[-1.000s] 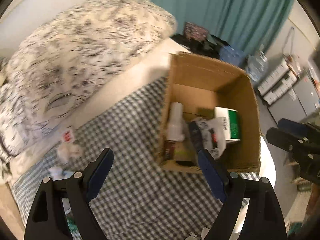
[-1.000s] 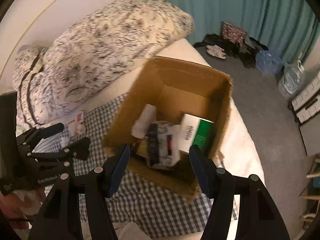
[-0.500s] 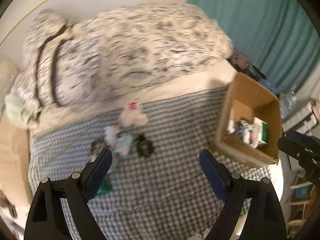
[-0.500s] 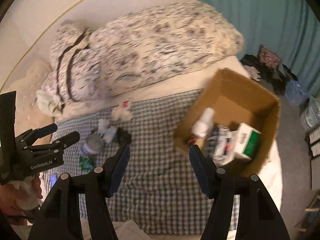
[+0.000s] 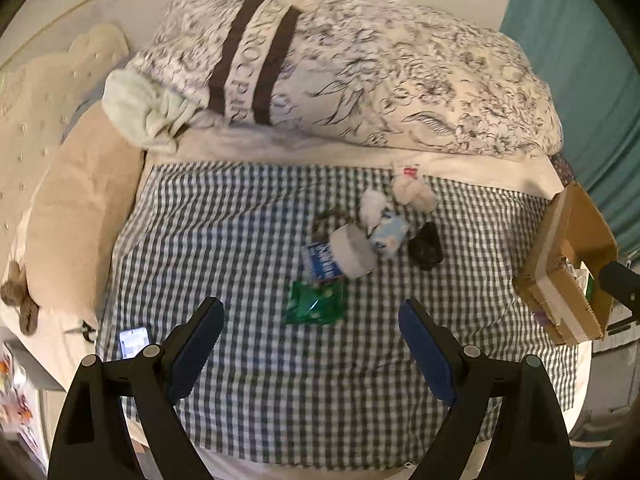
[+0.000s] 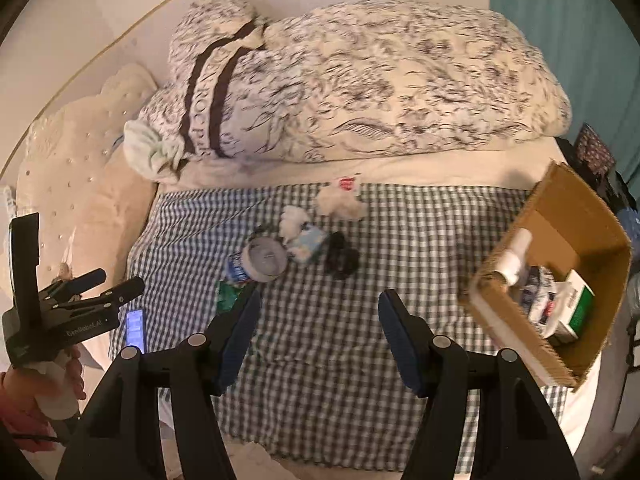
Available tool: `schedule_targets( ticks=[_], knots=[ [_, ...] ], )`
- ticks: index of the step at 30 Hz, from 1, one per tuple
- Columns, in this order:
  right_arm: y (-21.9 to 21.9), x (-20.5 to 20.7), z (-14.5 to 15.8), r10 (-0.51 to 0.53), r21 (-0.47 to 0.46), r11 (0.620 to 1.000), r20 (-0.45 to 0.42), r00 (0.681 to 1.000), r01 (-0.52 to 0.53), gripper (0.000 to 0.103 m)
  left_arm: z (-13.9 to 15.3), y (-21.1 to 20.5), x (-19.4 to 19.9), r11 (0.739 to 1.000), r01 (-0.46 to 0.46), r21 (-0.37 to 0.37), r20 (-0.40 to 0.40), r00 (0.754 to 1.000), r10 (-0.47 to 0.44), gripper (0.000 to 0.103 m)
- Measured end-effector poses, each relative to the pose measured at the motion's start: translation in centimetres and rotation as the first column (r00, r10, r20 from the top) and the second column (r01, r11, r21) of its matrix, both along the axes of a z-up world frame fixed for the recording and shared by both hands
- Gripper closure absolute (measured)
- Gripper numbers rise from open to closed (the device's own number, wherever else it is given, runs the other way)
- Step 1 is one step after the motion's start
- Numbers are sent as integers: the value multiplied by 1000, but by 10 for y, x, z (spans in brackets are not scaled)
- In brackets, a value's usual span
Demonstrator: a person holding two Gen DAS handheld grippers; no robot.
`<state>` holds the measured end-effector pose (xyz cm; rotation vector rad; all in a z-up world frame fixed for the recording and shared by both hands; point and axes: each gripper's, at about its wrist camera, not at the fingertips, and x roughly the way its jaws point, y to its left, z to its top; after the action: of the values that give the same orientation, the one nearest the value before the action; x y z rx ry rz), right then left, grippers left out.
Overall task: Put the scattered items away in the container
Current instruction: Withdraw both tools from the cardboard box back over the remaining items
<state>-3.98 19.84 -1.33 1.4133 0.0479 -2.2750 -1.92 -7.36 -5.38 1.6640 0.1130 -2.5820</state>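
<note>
Scattered items lie in a cluster on the checked blanket (image 5: 240, 240): a green packet (image 5: 314, 302), a grey-lidded tub (image 5: 348, 250) with a blue label, a light blue pack (image 5: 390, 236), a black lump (image 5: 426, 246) and a white fluffy toy (image 5: 412, 194). My left gripper (image 5: 310, 310) hovers open above the green packet, holding nothing. The cardboard box (image 6: 520, 340) stands at the right and holds a white bottle (image 6: 516, 256) and a green-and-white carton (image 6: 576, 308). My right gripper (image 6: 318, 304) is open and empty, short of the tub (image 6: 262, 260) and the black lump (image 6: 340, 258).
A floral duvet roll (image 5: 360, 72) and a beige pillow (image 5: 68, 220) border the blanket at the back and left. A lit phone (image 6: 134, 326) lies near the blanket's left edge. In the right wrist view a hand (image 6: 40, 396) holds the left gripper (image 6: 120, 280) at the far left.
Both views have swung left, away from the box and over to the scattered items. The box has slid from the centre to the right edge. Neither gripper has taken hold of anything.
</note>
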Motion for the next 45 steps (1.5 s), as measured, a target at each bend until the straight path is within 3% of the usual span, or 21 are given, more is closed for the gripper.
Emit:
schedule_targets(
  ticks=[8,10,15,21,34,45],
  knots=[
    [-40,15,-25,-10,41,999,38,999,9,38,-39,-26,5,998,42,37,75,996,-45,10],
    [-45,17,-32,-23,45,999,49,999,21,35,-49,-26,4,997,67,45,93,993,-71,10],
    [-57,15,-56,-63,84,995,86,994,56,15,-80,-21,-6,992,110,61,128,985,-117,10],
    [-65,1,-91,-57,128,991,132,990,40,9,-120,-15,-20,993,68,99,165,983,-83,10],
    [-65,-72,-166,-25,185,983,176,984,-8,9,-198,-14,-45,994,-73,85,232,971,52,10],
    [-76,-107,-219,4,187,981,241,971,-50,9,-239,0,-65,996,-54,74,260,965,33,10]
  ],
)
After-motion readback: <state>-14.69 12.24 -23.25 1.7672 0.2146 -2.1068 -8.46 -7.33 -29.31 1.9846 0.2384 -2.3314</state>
